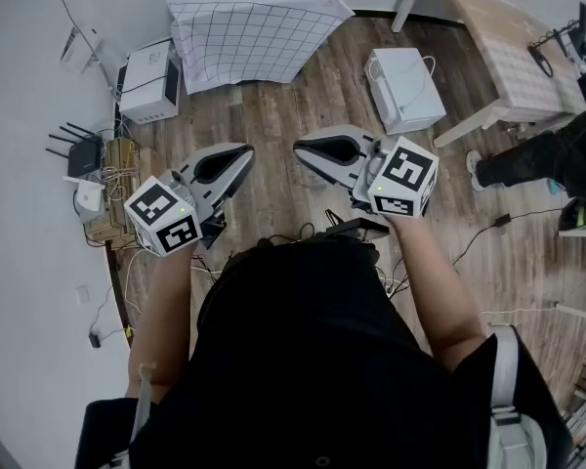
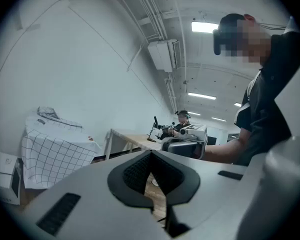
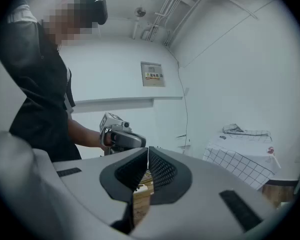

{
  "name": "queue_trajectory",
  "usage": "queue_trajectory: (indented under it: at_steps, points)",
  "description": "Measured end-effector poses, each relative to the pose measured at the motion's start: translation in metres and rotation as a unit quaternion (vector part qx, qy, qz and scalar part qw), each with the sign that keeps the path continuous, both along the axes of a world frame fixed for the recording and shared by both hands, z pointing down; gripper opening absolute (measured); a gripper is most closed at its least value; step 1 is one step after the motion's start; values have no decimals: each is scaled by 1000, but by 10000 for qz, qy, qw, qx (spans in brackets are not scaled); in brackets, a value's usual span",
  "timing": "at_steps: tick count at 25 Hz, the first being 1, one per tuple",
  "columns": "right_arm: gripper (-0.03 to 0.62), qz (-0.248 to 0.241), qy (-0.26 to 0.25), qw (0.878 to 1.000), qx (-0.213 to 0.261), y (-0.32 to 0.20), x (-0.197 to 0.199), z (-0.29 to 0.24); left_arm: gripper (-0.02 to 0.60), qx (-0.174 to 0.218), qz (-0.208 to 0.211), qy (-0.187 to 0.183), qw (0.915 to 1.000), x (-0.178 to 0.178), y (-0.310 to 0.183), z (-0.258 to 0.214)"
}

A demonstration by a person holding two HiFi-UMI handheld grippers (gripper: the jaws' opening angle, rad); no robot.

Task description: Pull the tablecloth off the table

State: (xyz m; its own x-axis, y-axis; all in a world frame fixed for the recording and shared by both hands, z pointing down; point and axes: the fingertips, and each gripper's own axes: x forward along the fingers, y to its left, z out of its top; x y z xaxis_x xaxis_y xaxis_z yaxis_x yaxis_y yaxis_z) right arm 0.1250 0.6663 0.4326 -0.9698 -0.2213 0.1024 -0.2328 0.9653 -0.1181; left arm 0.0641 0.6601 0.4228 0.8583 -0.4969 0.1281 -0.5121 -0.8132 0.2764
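The white tablecloth [image 1: 249,27] with a dark grid lies draped over a small table against the far wall, and its front hangs down toward the floor. It also shows as the tablecloth [image 2: 50,144] at the left of the left gripper view and as the tablecloth [image 3: 242,159] at the right of the right gripper view. My left gripper [image 1: 246,151] and right gripper [image 1: 299,148] are held over the wooden floor, well short of the cloth, with their tips turned toward each other. Both are shut with nothing between the jaws. Each gripper view shows the other gripper: right gripper [image 2: 187,141], left gripper [image 3: 121,136].
A white box-shaped device [image 1: 405,86] sits on the floor at the right of the cloth, and another white unit [image 1: 148,81] at its left. A wooden table [image 1: 513,47] stands far right with a seated person [image 1: 537,159] beside it. A router [image 1: 83,154] and cables lie by the left wall.
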Motion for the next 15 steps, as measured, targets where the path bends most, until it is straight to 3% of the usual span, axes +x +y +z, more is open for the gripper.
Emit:
queue_trajectory:
  at_steps: [5, 10, 15]
  points:
    - [20, 67, 56, 9999, -63, 8, 16, 4, 8, -55, 234, 129, 9996, 27, 1, 7]
    - [20, 65, 76, 9998, -175, 4, 16, 13, 8, -94, 161, 113, 9998, 21, 0, 17]
    - [21, 29, -288, 9991, -296, -2, 18, 9, 8, -142, 83, 179, 9997, 23, -6, 22]
